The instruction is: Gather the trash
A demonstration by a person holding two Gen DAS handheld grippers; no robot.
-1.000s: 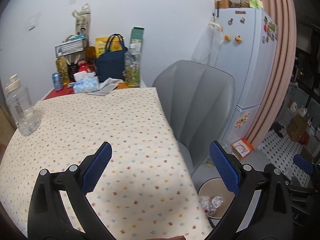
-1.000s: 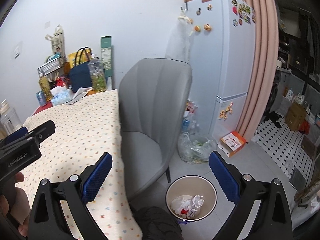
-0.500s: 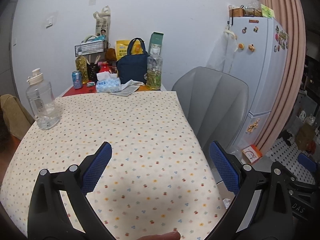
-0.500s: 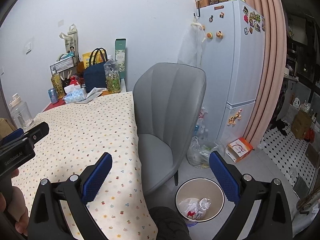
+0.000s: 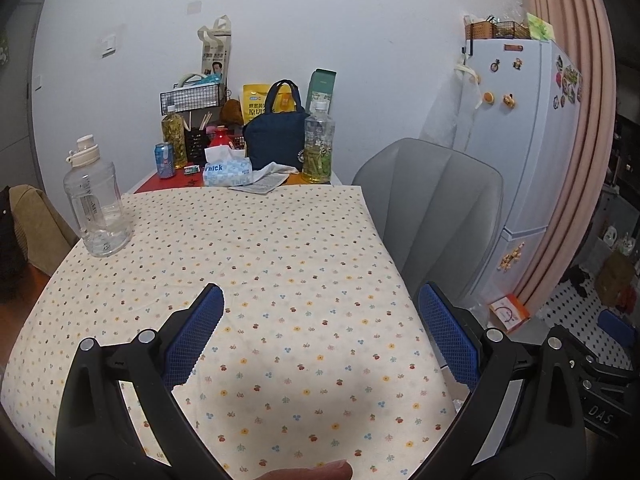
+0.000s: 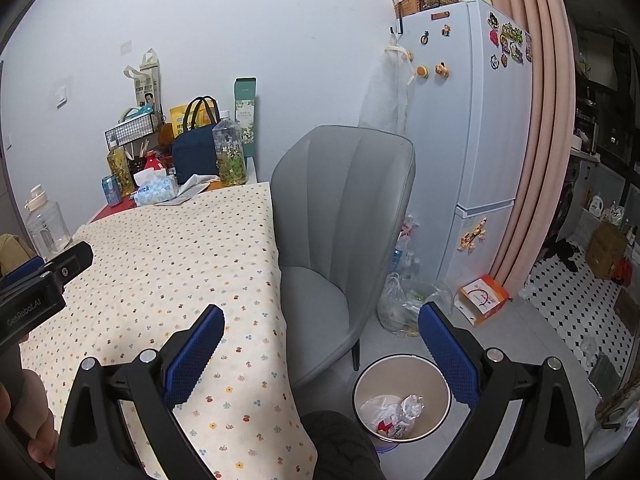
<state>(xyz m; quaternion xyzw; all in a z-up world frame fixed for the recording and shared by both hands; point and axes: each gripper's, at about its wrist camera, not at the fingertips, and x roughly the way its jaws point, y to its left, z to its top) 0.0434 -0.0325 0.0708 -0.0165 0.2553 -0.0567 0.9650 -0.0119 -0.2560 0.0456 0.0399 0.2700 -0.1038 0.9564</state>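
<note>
A round white trash bin (image 6: 436, 376) stands on the floor beside the table, with crumpled plastic and paper (image 6: 394, 414) inside. My right gripper (image 6: 320, 344) is open and empty, held above the table's right edge and the bin. My left gripper (image 5: 320, 332) is open and empty over the dotted tablecloth (image 5: 248, 264); it also shows at the left edge of the right wrist view (image 6: 44, 280). No loose trash shows on the cloth near the grippers.
A grey chair (image 6: 340, 216) stands right of the table. A clear water jug (image 5: 96, 208), tissue pack (image 5: 226, 170), can (image 5: 164, 159), bottles and a navy bag (image 5: 276, 138) crowd the far end. A plastic bag (image 6: 404, 304) and fridge (image 6: 472, 128) stand beyond the bin.
Both grippers have risen and tilted up. The left view swung left, so the bin left it and the jug came further in. Both stay open.
</note>
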